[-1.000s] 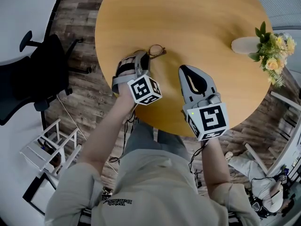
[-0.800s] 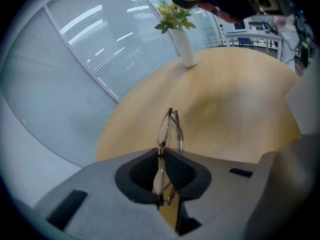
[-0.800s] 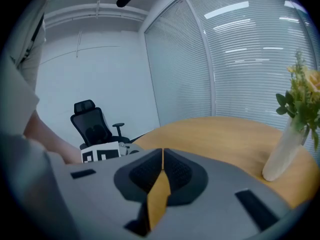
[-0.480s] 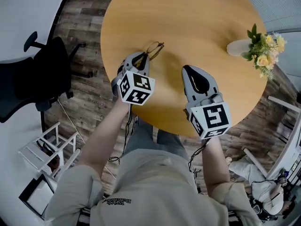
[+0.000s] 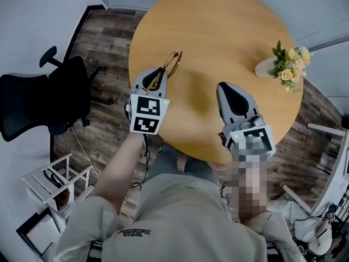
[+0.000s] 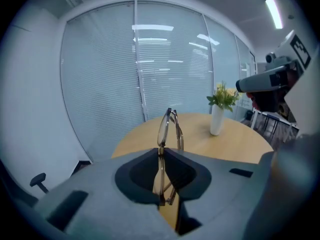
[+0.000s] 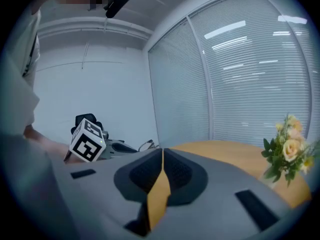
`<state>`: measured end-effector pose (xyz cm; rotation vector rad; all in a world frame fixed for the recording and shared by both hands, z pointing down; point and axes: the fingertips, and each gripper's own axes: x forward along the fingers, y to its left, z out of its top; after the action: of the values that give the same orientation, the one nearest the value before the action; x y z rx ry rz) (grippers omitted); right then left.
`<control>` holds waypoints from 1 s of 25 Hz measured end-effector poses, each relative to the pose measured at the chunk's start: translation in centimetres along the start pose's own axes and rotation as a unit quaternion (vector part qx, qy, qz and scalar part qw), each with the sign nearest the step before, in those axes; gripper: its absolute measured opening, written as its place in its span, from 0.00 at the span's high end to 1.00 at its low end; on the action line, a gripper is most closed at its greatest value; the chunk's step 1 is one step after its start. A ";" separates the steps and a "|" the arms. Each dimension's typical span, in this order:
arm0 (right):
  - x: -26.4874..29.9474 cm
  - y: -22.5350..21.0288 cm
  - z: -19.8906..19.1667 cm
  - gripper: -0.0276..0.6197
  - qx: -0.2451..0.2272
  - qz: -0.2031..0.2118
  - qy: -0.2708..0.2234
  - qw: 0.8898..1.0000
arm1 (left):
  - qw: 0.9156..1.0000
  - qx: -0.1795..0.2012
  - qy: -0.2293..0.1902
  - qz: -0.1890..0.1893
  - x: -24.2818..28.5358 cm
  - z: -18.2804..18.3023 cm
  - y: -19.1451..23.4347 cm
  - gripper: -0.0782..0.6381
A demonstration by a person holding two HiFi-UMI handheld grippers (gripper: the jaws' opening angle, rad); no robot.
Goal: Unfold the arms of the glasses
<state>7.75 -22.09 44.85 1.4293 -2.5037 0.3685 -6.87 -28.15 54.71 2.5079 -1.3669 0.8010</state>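
Grasp step: pinches the folded glasses (image 6: 169, 129) upright in the left gripper (image 6: 167, 154), jaws just now closing onto them, above the table (image 5: 218, 31). Shows the right gripper (image 7: 161, 154) shut, empty (off to the side). Next calls for parting it and catching one arm.

My left gripper (image 6: 161, 154), jaws just closing in, pinches the folded glasses (image 6: 163, 126) upright over the table (image 6: 240, 144), a vase (image 6: 216, 123) beyond.

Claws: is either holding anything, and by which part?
The left claw, its jaws just closed further, pinches the folded glasses by one end of the frame. The right claw is shut, empty.
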 end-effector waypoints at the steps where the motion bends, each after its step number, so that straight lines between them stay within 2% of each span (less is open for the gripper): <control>1: -0.3 0.2 0.6 0.91 -0.002 0.000 -0.004 1.000 | 1.000 0.000 -0.011 0.003 -0.9 1.2 0.3 0.82; 3: -0.8 0.8 2.0 0.91 -0.003 0.007 -0.014 1.000 | 0.999 0.001 -0.031 0.010 -2.5 3.3 0.8 0.82; 8: -1.5 2.3 5.3 0.91 0.042 0.046 -0.053 0.997 | 0.997 -0.007 -0.076 0.016 -5.6 7.2 1.2 0.82; 15: -3.5 3.9 8.0 0.91 0.029 0.050 -0.076 0.995 | 0.992 -0.005 -0.127 0.006 -10.4 11.0 -0.6 0.82; 21: -5.4 4.4 10.5 0.91 0.015 0.049 -0.098 0.994 | 0.982 -0.074 -0.172 -0.040 -14.2 13.5 -2.1 0.82; 25: -7.3 5.1 12.0 0.91 0.005 0.056 -0.112 0.992 | 0.975 -0.088 -0.194 -0.061 -16.4 14.6 -3.3 0.82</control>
<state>6.05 -17.68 30.68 1.4089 -2.7711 0.2524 -5.87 -20.18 34.05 2.6618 -1.3023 0.1593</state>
